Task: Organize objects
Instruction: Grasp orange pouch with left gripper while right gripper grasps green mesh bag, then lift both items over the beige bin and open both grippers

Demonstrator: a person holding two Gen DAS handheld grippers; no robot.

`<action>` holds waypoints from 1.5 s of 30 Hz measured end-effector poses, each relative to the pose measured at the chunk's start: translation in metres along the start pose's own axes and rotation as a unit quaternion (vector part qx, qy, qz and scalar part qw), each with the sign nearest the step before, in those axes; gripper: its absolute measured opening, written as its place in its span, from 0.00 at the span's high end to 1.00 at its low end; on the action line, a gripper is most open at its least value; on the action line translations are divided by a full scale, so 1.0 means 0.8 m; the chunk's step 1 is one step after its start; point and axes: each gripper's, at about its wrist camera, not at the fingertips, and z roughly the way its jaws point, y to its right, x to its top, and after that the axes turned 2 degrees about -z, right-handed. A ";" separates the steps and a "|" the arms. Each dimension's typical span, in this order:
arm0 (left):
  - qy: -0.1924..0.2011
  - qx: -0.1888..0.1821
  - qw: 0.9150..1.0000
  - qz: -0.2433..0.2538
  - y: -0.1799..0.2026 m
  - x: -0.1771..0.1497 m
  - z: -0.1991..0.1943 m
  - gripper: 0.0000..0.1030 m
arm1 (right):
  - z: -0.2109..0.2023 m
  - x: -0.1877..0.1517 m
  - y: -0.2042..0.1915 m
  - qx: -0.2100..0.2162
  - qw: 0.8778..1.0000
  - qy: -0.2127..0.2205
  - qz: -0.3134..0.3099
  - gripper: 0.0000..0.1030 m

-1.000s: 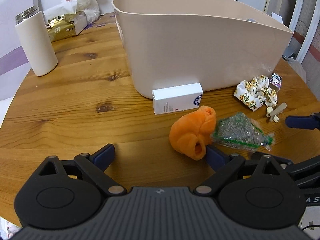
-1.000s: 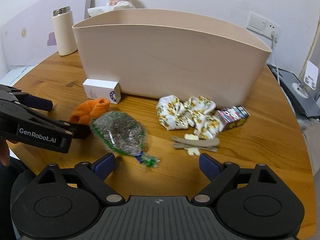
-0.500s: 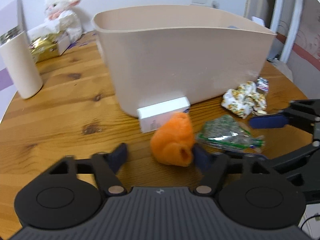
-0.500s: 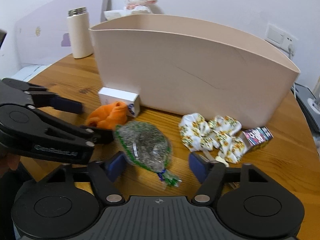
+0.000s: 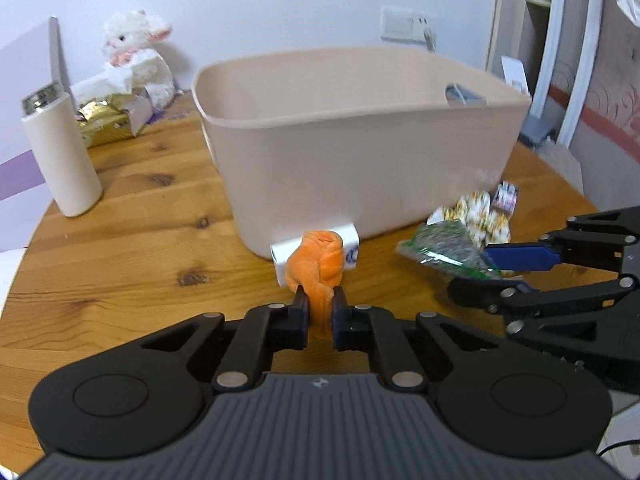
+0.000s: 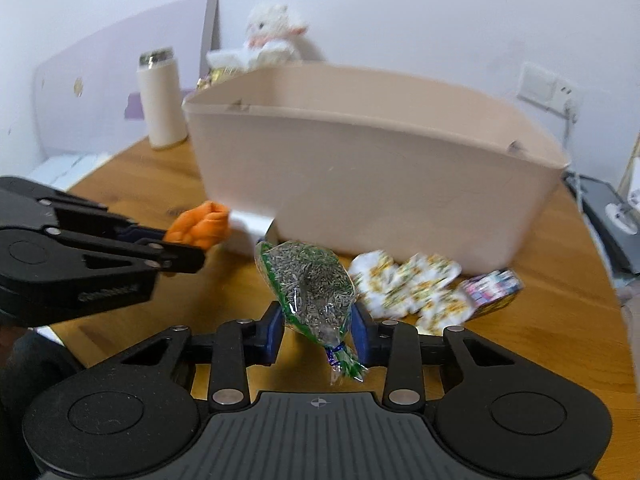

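Note:
My left gripper [image 5: 320,306] is shut on a soft orange cloth [image 5: 318,270], held above the table in front of the beige bin [image 5: 360,160]. The right gripper [image 6: 318,320] is shut on a clear green-edged bag of seeds [image 6: 310,284], also raised. From the left wrist view the right gripper [image 5: 486,270] holds that seed bag [image 5: 448,246] at the right. In the right wrist view the left gripper [image 6: 182,246] carries the orange cloth [image 6: 202,226] at the left. A white box [image 5: 352,250] lies against the bin's front wall.
A floral scrunchie [image 6: 408,286] and a small colourful packet [image 6: 492,286] lie on the wooden table [image 5: 132,248] right of the bin. A cream flask [image 5: 60,152], a gold-wrapped box [image 5: 106,124] and a white plush lamb [image 5: 136,52] stand at the back left.
Both grippers shut, the left on the orange cloth and the right on the seed bag. Both items have risen off the table toward the bin's rim.

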 end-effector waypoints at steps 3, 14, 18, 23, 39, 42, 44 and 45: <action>0.025 0.010 0.999 -0.017 -0.002 0.013 -0.021 0.88 | -0.023 0.011 0.010 -0.012 1.000 0.028 0.008 0.68; 0.117 0.025 0.992 -0.028 0.005 0.083 -0.073 0.88 | -0.079 0.069 0.051 -0.059 0.990 0.122 0.032 0.68; 0.128 0.031 0.991 -0.027 0.010 0.115 -0.066 0.88 | -0.073 0.092 0.070 -0.072 0.986 0.142 0.042 0.68; 0.125 0.073 0.989 -0.016 0.022 0.146 -0.025 0.88 | -0.041 0.114 0.095 -0.078 0.985 0.139 0.068 0.68; -0.028 0.094 0.994 -0.042 0.004 0.168 0.108 0.85 | 0.062 0.133 0.102 -0.118 0.990 0.062 0.049 0.67; -0.026 0.089 0.995 -0.046 0.002 0.165 0.107 0.68 | 0.067 0.131 0.099 -0.117 0.990 0.058 0.044 0.63; -0.013 0.076 0.996 -0.042 0.004 0.166 0.098 0.56 | 0.062 0.130 0.099 -0.116 0.990 0.062 0.043 0.52; -0.008 0.076 0.996 -0.038 0.007 0.166 0.093 0.44 | 0.058 0.130 0.099 -0.115 0.990 0.064 0.045 0.50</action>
